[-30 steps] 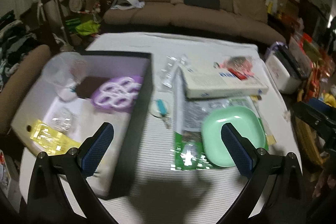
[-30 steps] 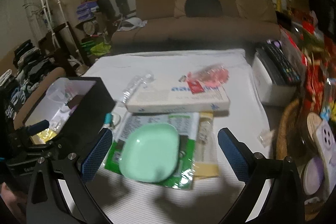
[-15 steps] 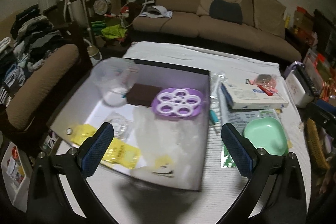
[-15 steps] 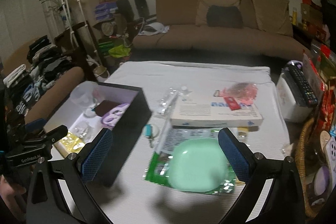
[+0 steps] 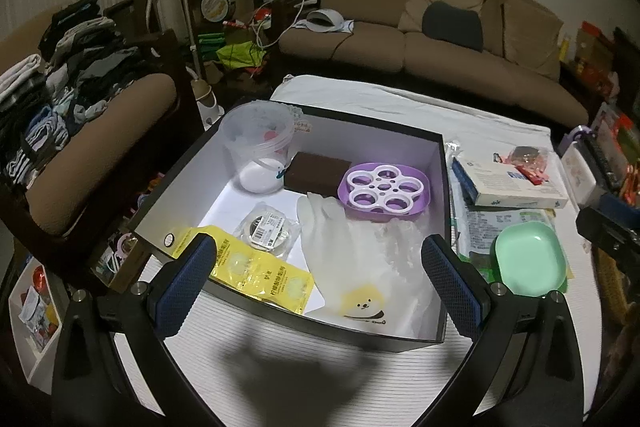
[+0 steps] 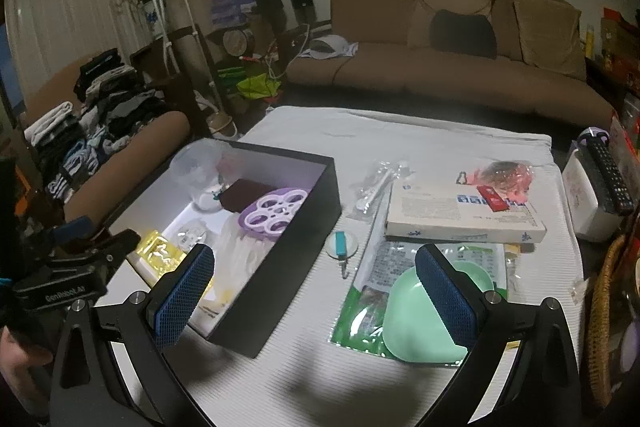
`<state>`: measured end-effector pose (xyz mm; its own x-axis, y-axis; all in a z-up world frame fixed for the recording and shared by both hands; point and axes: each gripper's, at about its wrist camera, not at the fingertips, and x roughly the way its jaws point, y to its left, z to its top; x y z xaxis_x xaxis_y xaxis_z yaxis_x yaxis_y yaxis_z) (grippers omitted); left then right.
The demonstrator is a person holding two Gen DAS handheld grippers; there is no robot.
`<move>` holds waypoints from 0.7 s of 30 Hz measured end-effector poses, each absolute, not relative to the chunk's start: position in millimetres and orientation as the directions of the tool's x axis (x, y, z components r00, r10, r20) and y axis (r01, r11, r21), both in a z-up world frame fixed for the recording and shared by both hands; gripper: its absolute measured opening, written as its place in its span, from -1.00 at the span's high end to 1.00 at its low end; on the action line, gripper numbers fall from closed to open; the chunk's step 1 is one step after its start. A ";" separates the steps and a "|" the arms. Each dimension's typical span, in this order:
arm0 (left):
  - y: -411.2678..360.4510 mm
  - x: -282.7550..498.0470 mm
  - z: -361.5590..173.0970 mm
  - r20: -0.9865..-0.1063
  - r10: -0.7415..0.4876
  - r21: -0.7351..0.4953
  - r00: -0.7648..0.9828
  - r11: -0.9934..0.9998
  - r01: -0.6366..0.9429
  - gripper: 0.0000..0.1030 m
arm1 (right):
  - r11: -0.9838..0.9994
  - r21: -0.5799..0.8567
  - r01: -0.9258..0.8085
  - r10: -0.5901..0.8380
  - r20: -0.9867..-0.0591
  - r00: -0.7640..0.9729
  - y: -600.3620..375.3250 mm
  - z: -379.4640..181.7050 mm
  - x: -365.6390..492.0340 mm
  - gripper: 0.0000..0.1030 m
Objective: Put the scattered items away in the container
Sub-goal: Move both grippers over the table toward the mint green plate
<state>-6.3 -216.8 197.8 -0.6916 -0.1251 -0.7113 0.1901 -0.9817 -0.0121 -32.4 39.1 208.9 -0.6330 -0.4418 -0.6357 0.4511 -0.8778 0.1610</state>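
Currently, left wrist view: left gripper [image 5: 318,277] hovers over the near edge of the black rectangular box with white interior [image 5: 438,243], jaws spread wide, nothing between them. Inside the box: clear plastic tub [image 5: 258,151], dark brown block [image 5: 316,174], purple flower-shaped tray with round holes [image 5: 385,189], wrapped tape roll [image 5: 267,227], yellow printed packet [image 5: 256,273], white plastic bag with a dog face [image 5: 370,275]. Just right of the box on the white ribbed table [image 5: 312,379]: mint green square plate [image 5: 530,257], white flat carton [image 5: 512,185].

Right wrist view: right gripper [image 6: 316,297] is wide apart and empty, above the table between box [image 6: 280,279] and plate [image 6: 420,319]. Plate sits on a green printed bag [image 6: 360,311]. Small round disc with a teal tag [image 6: 341,245] lies beside the box's right wall. Clear wrapped utensil packet [image 6: 378,187] and pink wrapped snack [image 6: 506,177] lie farther back by the carton [image 6: 460,215].
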 end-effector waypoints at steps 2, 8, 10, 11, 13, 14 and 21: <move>-208.5 -7.6 196.5 -0.713 -0.110 -0.017 -0.693 -0.985 0.174 -0.99 | -0.887 0.161 0.433 -0.428 -0.638 -0.640 48.5 207.4 -32.7 -1.00; -159.0 -16.3 183.8 -0.727 -0.046 -0.023 -0.685 -0.996 0.091 -0.99 | -0.925 0.129 0.358 -0.350 -0.657 -0.668 96.8 198.1 -37.5 -1.00; -138.6 -21.2 179.0 -0.733 -0.020 -0.028 -0.680 -0.998 0.059 -0.99 | -0.936 0.118 0.331 -0.322 -0.663 -0.676 117.0 193.6 -40.6 -1.00; -129.4 -23.7 176.9 -0.736 -0.008 -0.031 -0.677 -0.998 0.045 -0.99 | -0.942 0.114 0.316 -0.308 -0.666 -0.679 126.3 191.8 -41.1 -1.00; -109.6 -28.6 172.3 -0.741 0.022 -0.045 -0.671 -0.999 0.017 -0.99 | -0.950 0.114 0.290 -0.289 -0.672 -0.682 143.4 187.6 -43.5 -1.00; -100.1 -31.1 170.1 -0.743 0.037 -0.053 -0.668 -0.999 0.004 -0.99 | -0.954 0.116 0.278 -0.281 -0.675 -0.682 152.3 184.8 -44.7 -1.00; -39.3 -53.8 142.5 -0.783 0.118 -0.082 -0.610 -0.993 -0.087 -0.99 | -0.965 0.125 0.230 -0.250 -0.701 -0.668 192.4 160.6 -55.5 -1.00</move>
<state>-53.8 -39.3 142.5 -0.6100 0.1183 -0.7835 -0.0872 -0.9928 -0.0820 -55.5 192.4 160.6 -0.6682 -0.2496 -0.7009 0.2296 -0.9652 0.1249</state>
